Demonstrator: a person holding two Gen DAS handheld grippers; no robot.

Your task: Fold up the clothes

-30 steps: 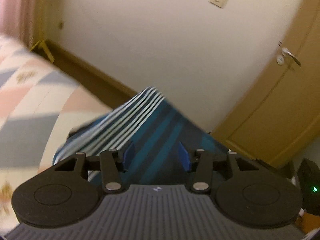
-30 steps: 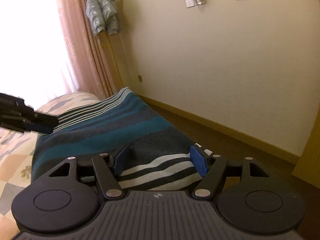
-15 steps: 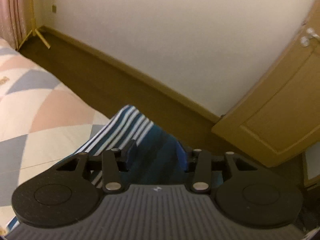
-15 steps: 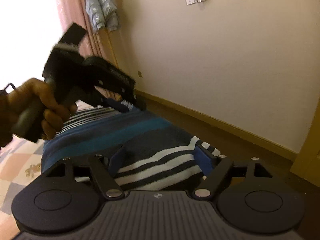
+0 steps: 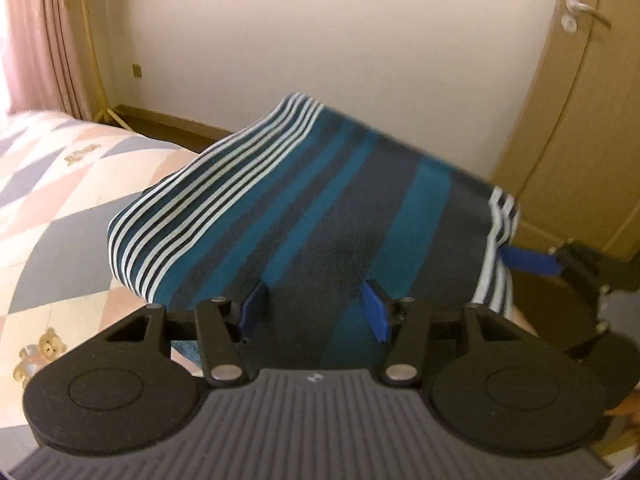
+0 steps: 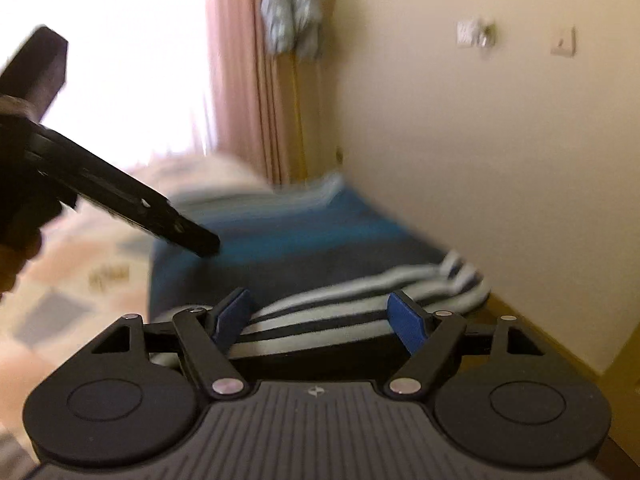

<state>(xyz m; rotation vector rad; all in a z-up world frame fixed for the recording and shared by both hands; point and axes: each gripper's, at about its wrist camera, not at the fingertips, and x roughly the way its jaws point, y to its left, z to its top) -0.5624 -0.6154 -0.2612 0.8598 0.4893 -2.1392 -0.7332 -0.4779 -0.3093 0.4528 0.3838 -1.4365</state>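
Note:
A folded garment (image 5: pixel 320 208) with teal, dark grey and white stripes hangs lifted above the bed. My left gripper (image 5: pixel 316 312) is shut on its near edge, and the thick fold fills the gap between the blue pads. At the garment's right edge a blue finger (image 5: pixel 528 261) of my right gripper pokes into the white-striped hem. In the blurred right wrist view the garment (image 6: pixel 300 244) spans the whole gap of my right gripper (image 6: pixel 320 320), which is shut on the striped hem. The left gripper's black body (image 6: pixel 120 204) reaches in from the left.
A bed with a pink, grey and white patchwork cover (image 5: pixel 60 200) lies below and to the left. Beyond it are a pink curtain (image 5: pixel 32 40), a bare cream wall and a wooden door (image 5: pixel 580 120) at the right. A hand (image 6: pixel 16 256) holds the left tool.
The garment has risen off the bed and now stretches between both grippers. The left view has tilted up toward the wall and door. The right view has swung and blurred.

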